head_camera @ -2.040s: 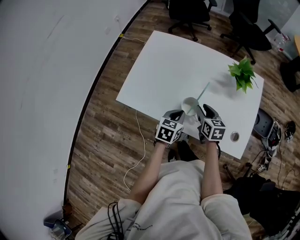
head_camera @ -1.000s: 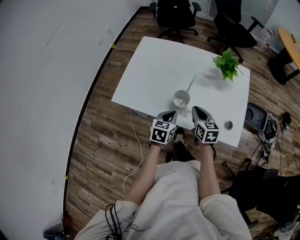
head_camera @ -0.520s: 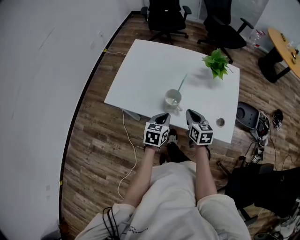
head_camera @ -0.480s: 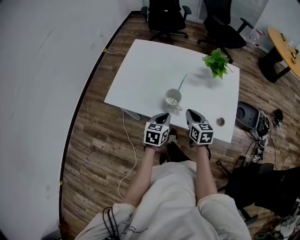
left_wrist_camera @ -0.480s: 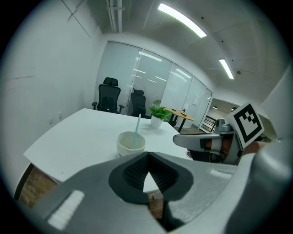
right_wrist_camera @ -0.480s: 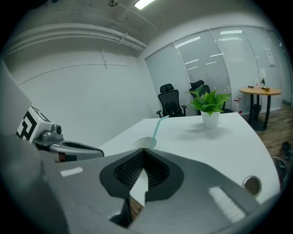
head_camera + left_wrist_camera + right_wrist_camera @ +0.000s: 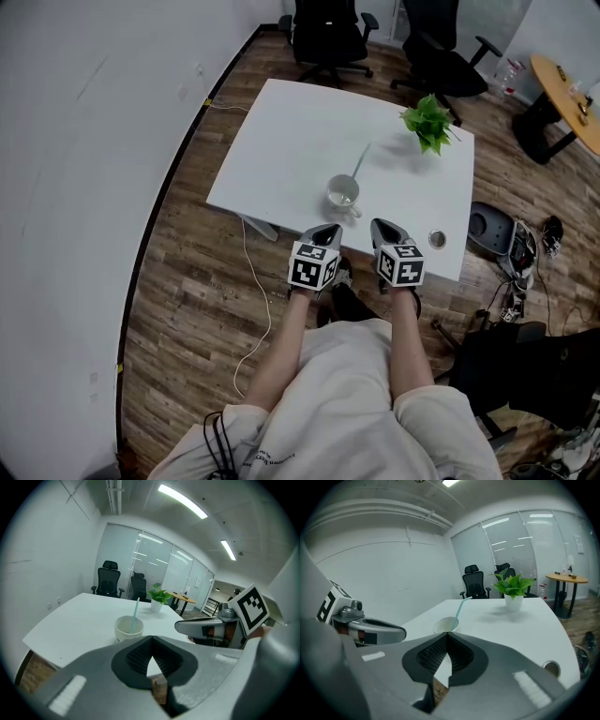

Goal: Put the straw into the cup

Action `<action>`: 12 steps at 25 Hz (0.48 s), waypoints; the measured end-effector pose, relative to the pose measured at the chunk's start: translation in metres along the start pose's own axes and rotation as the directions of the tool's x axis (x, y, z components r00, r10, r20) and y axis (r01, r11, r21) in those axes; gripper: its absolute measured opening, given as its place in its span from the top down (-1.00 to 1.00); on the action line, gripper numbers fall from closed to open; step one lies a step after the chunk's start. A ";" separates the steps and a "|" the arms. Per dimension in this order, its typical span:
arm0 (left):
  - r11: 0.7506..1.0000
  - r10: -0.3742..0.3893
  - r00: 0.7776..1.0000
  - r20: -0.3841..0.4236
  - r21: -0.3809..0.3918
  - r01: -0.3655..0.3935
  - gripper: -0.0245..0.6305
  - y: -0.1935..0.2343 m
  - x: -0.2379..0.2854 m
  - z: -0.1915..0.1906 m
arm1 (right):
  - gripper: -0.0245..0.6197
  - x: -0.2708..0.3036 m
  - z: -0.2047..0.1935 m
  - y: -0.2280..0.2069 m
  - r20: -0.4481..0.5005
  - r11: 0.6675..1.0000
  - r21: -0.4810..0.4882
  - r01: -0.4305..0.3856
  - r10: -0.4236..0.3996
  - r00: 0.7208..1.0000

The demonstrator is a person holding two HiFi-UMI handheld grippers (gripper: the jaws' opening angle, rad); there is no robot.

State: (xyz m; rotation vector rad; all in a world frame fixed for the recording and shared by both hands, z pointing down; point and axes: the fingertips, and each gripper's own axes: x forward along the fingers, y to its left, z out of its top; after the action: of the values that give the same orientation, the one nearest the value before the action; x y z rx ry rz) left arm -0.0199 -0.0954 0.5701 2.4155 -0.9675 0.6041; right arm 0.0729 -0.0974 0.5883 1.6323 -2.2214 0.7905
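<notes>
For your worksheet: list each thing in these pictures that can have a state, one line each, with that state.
cup: upright on the table, holding the straw
straw: in the cup, leaning away from the person
left gripper: shut, empty
right gripper: shut, empty
potted plant: upright on the table

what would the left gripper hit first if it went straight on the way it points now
Most likely the cup with the straw in it: it stands on the table just ahead of the left gripper, slightly left of its line. Height is hard to judge.
</notes>
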 end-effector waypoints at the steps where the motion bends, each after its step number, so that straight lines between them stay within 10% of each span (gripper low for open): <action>1: 1.000 -0.002 1.000 -0.002 0.004 0.002 0.92 -0.001 -0.001 0.000 | 0.85 -0.001 0.000 0.001 -0.001 1.000 0.000 0.000 0.000 1.000; 12: 1.000 -0.007 1.000 -0.002 0.019 0.007 0.92 -0.002 -0.005 -0.001 | 0.85 -0.005 -0.003 0.001 0.015 1.000 0.014 0.016 -0.016 1.000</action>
State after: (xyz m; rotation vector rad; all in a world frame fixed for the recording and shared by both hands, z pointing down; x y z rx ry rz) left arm -0.0217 -0.0906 0.5679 2.4342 -0.9558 0.6153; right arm 0.0736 -0.0915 0.5883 1.6655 -2.2149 0.7936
